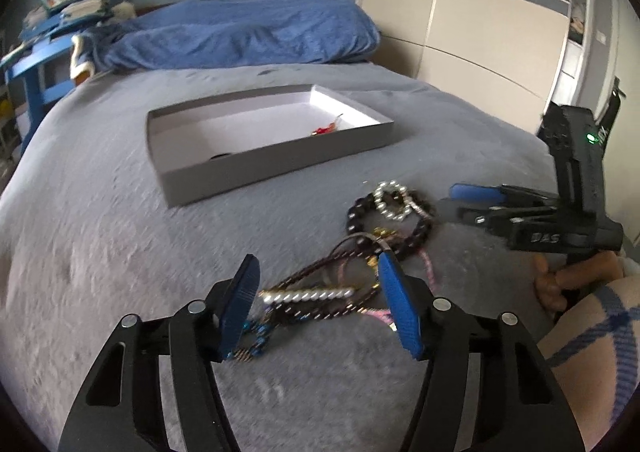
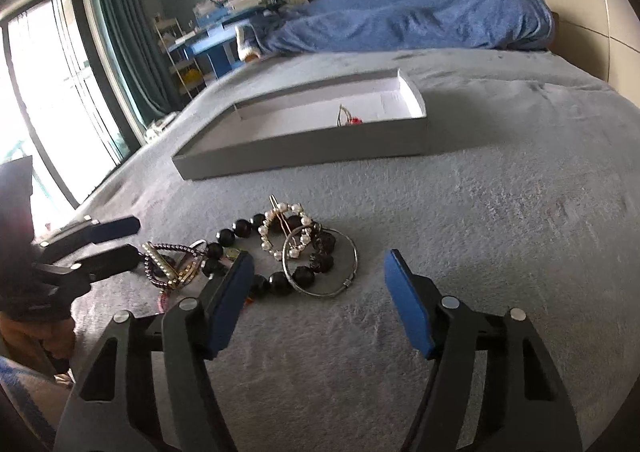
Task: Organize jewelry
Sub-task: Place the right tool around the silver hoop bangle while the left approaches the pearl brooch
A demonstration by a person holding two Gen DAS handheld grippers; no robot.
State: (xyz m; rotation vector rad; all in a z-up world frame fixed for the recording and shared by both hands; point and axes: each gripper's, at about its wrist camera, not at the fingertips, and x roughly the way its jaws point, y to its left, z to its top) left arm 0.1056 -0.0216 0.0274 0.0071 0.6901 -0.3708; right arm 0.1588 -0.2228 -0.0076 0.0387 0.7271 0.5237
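the jewelry pile lay on the grey bed, near the shallow grey box, which already held a small red piece. the left gripper hung over the pile's braided strands, jaws wide apart and holding nothing. the right gripper stood beside the black bead bracelet, jaws equally wide and empty. best to single out one piece, close on a firm part, and lift slowly so tangled neighbours drop away.

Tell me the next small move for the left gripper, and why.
Probably lower the left gripper and close on the pearl hair clip. Its fingers are open around it, nothing is held, and the tray holds only a red piece so far.
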